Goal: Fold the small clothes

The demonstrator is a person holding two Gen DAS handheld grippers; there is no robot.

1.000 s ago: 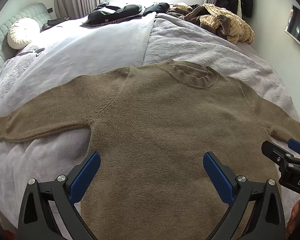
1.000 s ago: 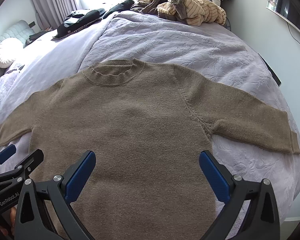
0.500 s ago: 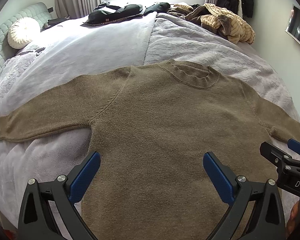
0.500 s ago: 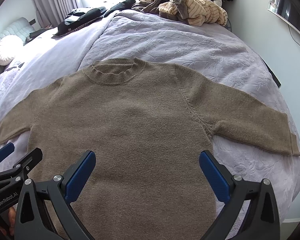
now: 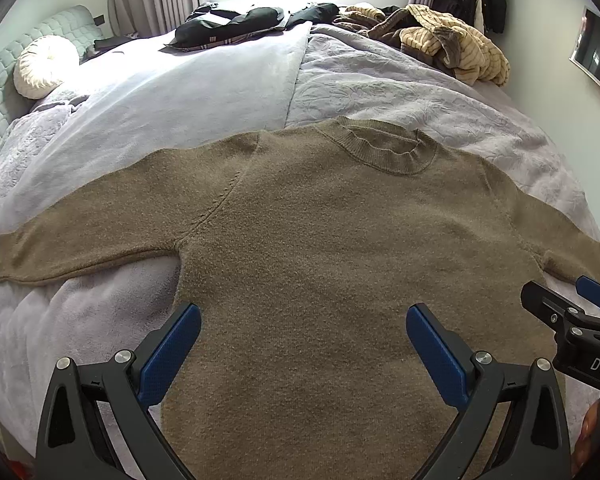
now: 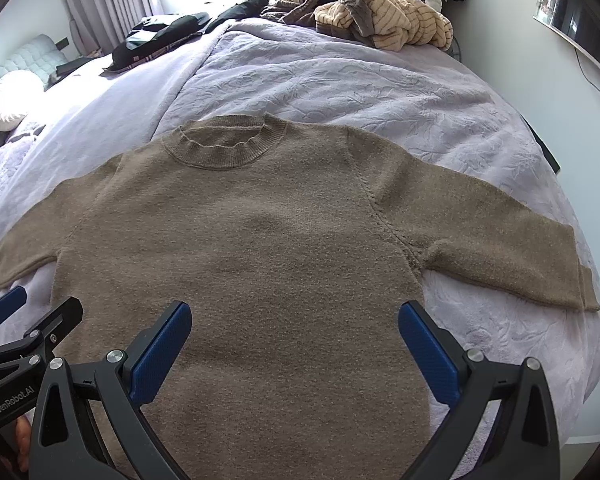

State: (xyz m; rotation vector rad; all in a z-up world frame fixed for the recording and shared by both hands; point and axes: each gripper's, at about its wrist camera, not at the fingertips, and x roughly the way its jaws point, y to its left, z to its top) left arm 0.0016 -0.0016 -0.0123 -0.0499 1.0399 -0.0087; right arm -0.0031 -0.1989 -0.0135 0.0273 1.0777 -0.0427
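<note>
A brown knit sweater (image 5: pixel 320 240) lies flat, front up, on the bed, both sleeves spread out sideways and the collar at the far end. It also shows in the right wrist view (image 6: pixel 252 248). My left gripper (image 5: pixel 304 344) is open and empty, hovering above the sweater's lower body. My right gripper (image 6: pixel 294 340) is open and empty above the lower body too, to the right of the left one. Each gripper shows at the edge of the other's view: the right gripper (image 5: pixel 572 312) and the left gripper (image 6: pixel 24 320).
The bed has a lilac cover (image 5: pixel 400 92) and a paler blanket (image 5: pixel 188 96). A heap of striped beige clothes (image 6: pixel 384 20) and dark clothes (image 5: pixel 236 24) lie at the far end. A round white cushion (image 5: pixel 40 64) sits far left. A wall (image 6: pixel 520 64) runs along the right.
Both grippers have drifted very slightly; the sweater lies unchanged and both stay open.
</note>
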